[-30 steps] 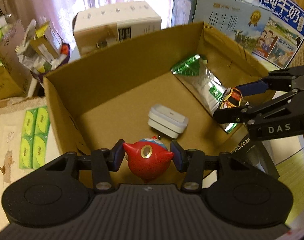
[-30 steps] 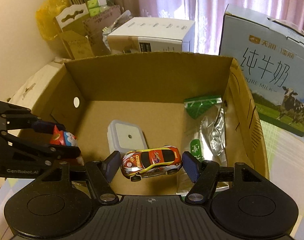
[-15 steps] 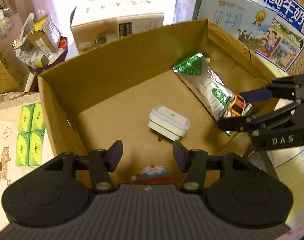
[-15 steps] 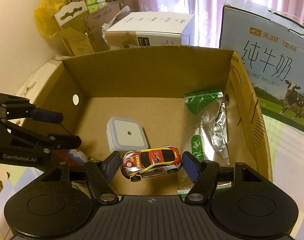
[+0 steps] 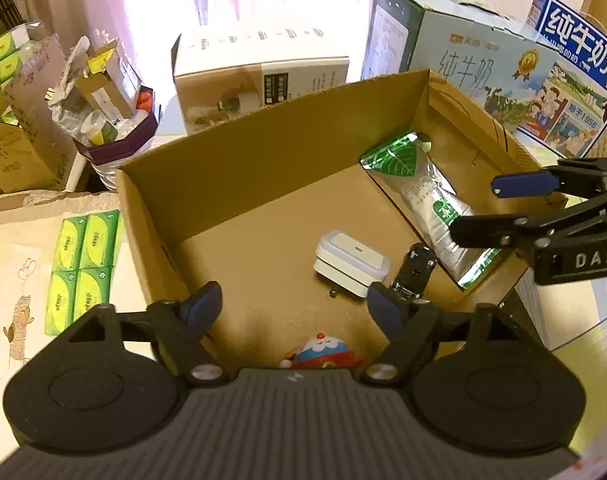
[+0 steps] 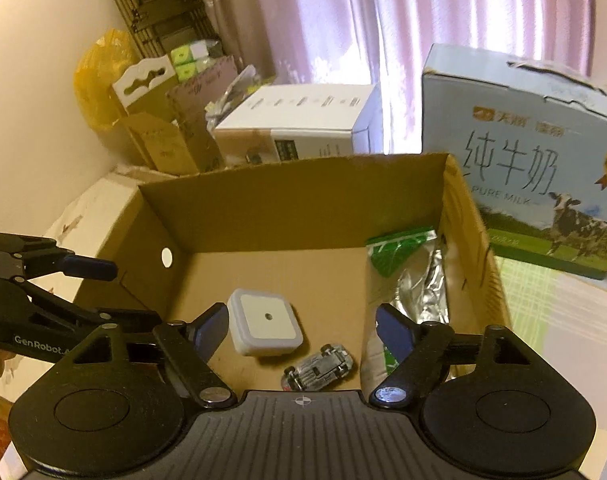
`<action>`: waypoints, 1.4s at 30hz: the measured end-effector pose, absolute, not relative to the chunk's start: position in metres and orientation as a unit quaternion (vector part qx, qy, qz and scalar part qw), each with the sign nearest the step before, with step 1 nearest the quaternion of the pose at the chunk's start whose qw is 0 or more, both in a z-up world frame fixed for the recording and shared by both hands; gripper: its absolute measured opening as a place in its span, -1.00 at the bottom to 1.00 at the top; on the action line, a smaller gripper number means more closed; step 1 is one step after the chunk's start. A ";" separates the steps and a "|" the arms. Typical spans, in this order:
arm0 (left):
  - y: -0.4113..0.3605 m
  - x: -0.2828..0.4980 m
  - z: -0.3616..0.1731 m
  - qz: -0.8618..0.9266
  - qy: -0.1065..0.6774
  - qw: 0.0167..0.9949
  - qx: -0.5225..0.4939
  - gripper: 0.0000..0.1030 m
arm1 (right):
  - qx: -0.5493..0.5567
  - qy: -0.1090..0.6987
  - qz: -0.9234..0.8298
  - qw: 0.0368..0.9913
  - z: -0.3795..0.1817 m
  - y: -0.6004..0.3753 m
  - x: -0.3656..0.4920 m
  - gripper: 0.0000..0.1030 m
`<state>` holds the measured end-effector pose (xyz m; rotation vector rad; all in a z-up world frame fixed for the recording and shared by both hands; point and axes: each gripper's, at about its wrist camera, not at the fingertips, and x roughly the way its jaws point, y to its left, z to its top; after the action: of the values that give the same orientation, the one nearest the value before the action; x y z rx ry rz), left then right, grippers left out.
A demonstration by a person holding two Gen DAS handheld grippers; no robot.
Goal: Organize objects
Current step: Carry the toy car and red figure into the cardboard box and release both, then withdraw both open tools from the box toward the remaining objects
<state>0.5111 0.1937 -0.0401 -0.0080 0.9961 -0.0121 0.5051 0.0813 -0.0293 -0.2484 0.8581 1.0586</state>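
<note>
Dropped both toys since a second ago: toy car (image 6: pixel 318 367) belly-up on the cardboard box (image 6: pixel 287 200) floor, red figure (image 5: pixel 324 354) near the front wall. Left tool (image 5: pixel 293 306) and right tool (image 6: pixel 301 330) opening, nothing between them, so probably done stowing.

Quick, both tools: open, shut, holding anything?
Left tool: opening, nothing between its jaws.
Right tool: opening, empty; toy car lies in the box.

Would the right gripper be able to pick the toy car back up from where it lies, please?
Probably yes: the toy car lies upside down on the cardboard box floor just below the right gripper, whose empty jaws are opening, with nothing between.
</note>
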 end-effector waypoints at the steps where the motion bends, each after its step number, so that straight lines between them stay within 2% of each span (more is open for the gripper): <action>1: 0.194 0.510 -0.038 -0.004 0.476 0.880 -0.004 0.55 | -0.113 0.394 0.488 0.771 -0.028 0.079 0.505 0.52; 9: 0.196 0.499 -0.025 0.009 0.462 0.887 -0.008 0.64 | -0.093 0.382 0.484 0.782 -0.017 0.059 0.501 0.53; 18: 0.190 0.476 -0.006 0.019 0.443 0.896 -0.015 0.65 | -0.055 0.366 0.480 0.795 0.002 0.025 0.488 0.53; 30: 0.171 0.412 0.024 0.031 0.411 0.911 -0.021 0.67 | -0.002 0.332 0.475 0.815 0.030 -0.035 0.440 0.53; 42: 0.142 0.353 0.041 0.037 0.392 0.919 -0.032 0.67 | 0.025 0.336 0.475 0.813 0.032 -0.080 0.398 0.54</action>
<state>0.3529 0.1419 0.0407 -0.0649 0.8063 0.0769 0.3976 -0.0798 0.0316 0.0539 0.7166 1.0133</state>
